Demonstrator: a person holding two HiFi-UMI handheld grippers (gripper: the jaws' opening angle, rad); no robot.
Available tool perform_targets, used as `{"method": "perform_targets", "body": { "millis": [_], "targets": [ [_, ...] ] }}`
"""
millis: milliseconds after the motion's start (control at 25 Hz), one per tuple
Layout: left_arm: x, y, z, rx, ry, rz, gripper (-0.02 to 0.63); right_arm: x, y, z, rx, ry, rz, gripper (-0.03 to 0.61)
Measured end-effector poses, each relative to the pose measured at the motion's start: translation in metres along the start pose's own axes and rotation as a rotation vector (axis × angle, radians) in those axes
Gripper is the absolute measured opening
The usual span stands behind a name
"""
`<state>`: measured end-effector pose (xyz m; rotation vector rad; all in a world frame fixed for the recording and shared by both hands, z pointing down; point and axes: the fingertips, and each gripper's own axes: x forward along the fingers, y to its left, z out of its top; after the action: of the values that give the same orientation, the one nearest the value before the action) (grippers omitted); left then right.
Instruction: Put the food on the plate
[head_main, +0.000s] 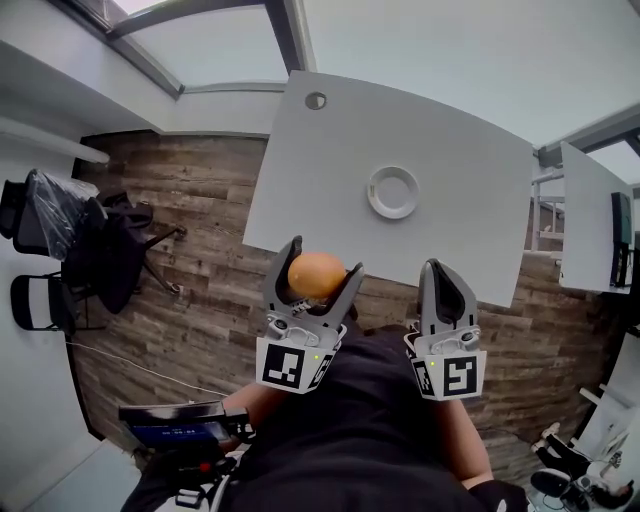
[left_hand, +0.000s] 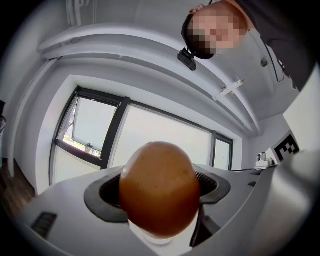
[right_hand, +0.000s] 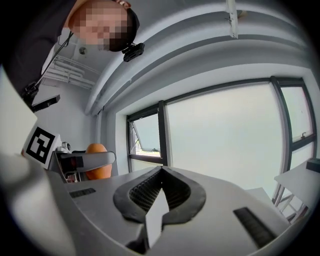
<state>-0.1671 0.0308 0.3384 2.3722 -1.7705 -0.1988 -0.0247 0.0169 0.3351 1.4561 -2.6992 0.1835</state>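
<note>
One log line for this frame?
left tool: shut on egg | right tool: shut, empty | plate: empty

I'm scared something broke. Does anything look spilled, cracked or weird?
Nothing stands out. The brown egg looks whole, clamped in the left hand-held gripper. The plate sits flat and empty on the white table. The right hand-held gripper is shut, holding nothing.

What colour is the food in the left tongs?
The food is orange-brown, shown best in the left gripper view.
</note>
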Motion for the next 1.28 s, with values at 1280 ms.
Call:
{"method": "perform_targets", "body": {
  "millis": [1280],
  "targets": [
    [0.081, -0.049, -0.049, 0.031, 0.101, 0.002, 0.379, 0.016, -0.054, 0.037, -0.001, -0.130, 0.111, -0.003]
  ]
}}
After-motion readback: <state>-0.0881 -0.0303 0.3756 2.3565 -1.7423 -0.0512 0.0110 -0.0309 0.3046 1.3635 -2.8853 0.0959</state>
